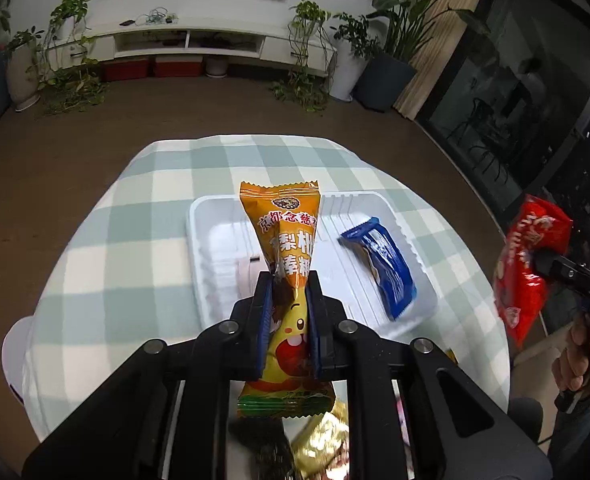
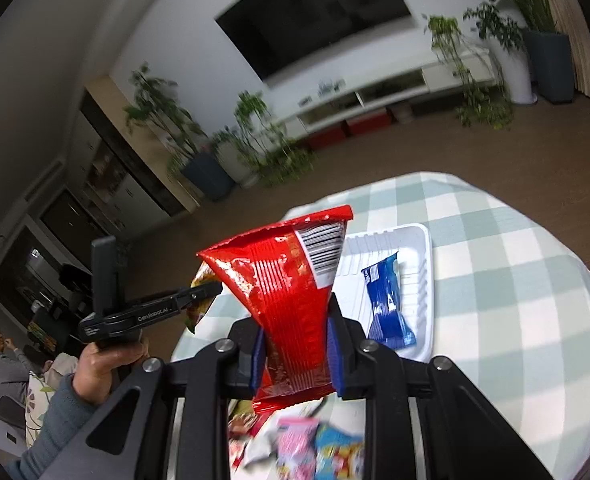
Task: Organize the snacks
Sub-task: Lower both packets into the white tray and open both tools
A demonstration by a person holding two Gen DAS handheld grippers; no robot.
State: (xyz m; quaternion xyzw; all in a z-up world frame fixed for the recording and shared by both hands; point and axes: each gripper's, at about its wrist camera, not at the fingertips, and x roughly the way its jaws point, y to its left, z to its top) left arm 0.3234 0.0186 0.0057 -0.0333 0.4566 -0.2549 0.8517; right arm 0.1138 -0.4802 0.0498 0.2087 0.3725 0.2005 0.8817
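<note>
From the left wrist, the left gripper (image 1: 291, 300) pinches an orange snack packet (image 1: 285, 236) across its middle, jaws narrow and pressed on the wrapper; the packet stands up over the near-left part of the white tray (image 1: 203, 220), which sits on the checked tablecloth (image 1: 107, 240) with a blue packet (image 1: 383, 264) already lying in its right half; the grip is on slack film, so I'd judge the packet could twist or slide out if it is swung; at the far right the right gripper (image 1: 543, 260) carries a red packet (image 1: 527, 264) close by, and the two loads could knock together over the tray.

From the right wrist, that gripper's jaws are closed on the red packet's lower part, its top flaring wide above them; the tray lies just beyond with the blue packet inside; the broad red bag may land across the blue one or hang over the rim; loose snacks (image 2: 319, 448) lie blurred on the near cloth, still to be sorted.
</note>
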